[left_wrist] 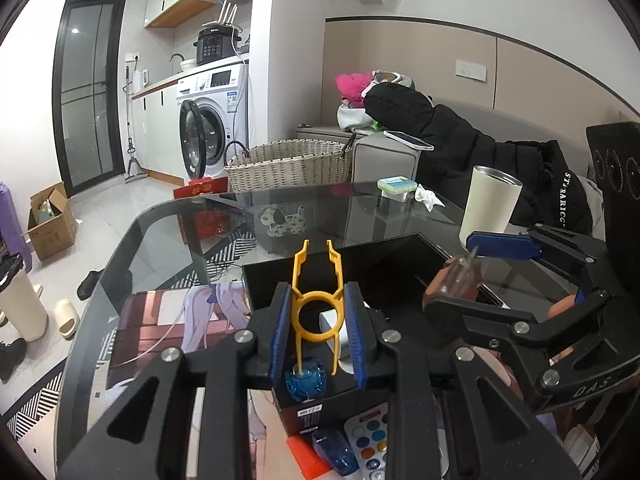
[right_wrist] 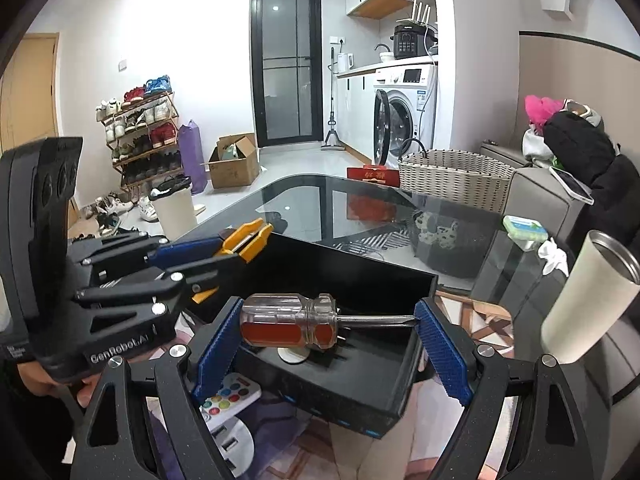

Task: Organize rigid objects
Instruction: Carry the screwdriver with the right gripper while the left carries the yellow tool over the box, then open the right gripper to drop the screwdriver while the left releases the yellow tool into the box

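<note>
The left gripper (right_wrist: 224, 258) body reads "GenRobot.AI", the right gripper (left_wrist: 472, 276) "D.A.S", the black jacket (left_wrist: 568, 196) "STARARICC".

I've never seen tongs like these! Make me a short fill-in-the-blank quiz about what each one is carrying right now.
1. The left tongs grip a plastic tool coloured ____.
2. The right tongs hold a ____ crosswise between the pads.
3. Both tongs hover over an open box coloured ____.
4. The wicker basket stands beside the ____ machine.

Missing words: yellow; screwdriver; black; washing
</note>
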`<state>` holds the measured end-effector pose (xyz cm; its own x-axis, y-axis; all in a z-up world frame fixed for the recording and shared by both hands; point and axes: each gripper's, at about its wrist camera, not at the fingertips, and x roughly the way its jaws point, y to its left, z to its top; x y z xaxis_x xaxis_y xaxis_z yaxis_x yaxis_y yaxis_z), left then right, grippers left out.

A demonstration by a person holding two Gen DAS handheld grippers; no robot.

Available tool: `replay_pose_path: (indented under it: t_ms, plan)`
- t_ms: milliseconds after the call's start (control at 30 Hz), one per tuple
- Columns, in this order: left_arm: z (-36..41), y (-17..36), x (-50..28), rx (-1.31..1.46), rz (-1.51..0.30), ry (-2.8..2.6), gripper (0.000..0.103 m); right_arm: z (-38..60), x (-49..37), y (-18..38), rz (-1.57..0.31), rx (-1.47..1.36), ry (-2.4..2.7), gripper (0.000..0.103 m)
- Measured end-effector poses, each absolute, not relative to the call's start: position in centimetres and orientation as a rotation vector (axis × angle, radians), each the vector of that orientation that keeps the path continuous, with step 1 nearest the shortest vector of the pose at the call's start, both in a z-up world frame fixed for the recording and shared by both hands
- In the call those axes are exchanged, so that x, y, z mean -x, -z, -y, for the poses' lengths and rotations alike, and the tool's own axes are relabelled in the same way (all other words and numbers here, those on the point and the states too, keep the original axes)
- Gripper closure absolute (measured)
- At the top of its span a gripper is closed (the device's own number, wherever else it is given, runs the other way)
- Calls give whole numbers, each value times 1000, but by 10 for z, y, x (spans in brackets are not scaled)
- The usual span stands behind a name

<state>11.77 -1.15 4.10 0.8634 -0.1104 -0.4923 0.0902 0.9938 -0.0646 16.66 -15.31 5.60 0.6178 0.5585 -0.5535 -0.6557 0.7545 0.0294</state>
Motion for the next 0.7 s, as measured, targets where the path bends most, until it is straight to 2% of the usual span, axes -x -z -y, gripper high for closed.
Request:
replay_pose_path:
  t_ms: [700]
  plan:
    - [21, -21, -131, -34, -514, 90, 79, 138, -183, -25, -521, 261, -674, 17]
